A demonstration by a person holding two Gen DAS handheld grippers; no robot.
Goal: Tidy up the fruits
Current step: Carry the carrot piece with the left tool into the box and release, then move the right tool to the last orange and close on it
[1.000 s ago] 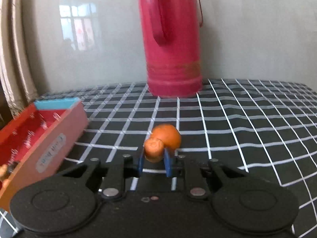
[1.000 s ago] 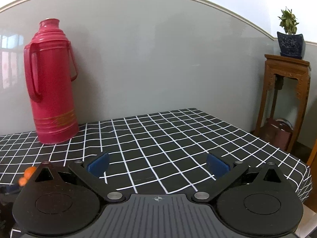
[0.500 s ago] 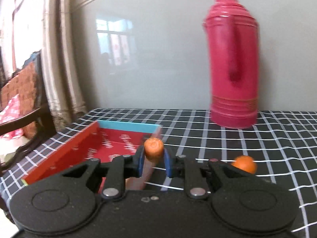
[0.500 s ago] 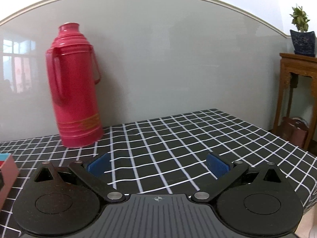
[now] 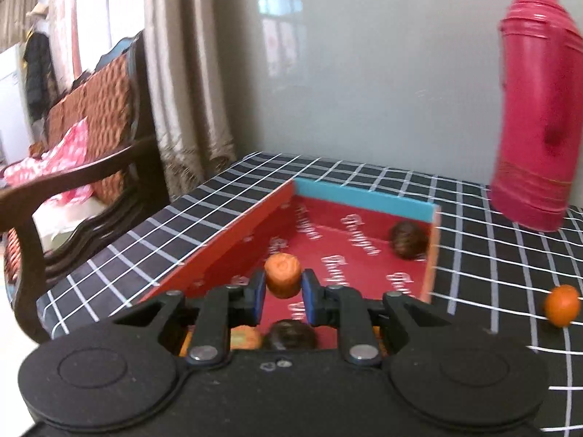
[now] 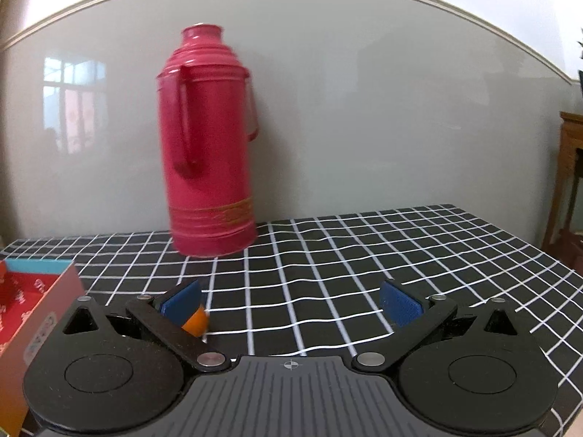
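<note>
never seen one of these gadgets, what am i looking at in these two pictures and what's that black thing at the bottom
The black thing is a hand-held claw with a camera on it; a person carries one in each hand. One picture looks along the left claw, which is shut on a small orange fruit above a red box holding a few fruits already. The other looks along the right claw, open and empty. Another orange fruit lies on the checked tablecloth, near a red flask.

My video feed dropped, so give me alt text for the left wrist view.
The left gripper is shut on a small orange fruit, held above a red box on a black checked tablecloth. A dark round fruit lies in the box's far corner; another orange sits outside, near a red thermos.
</note>
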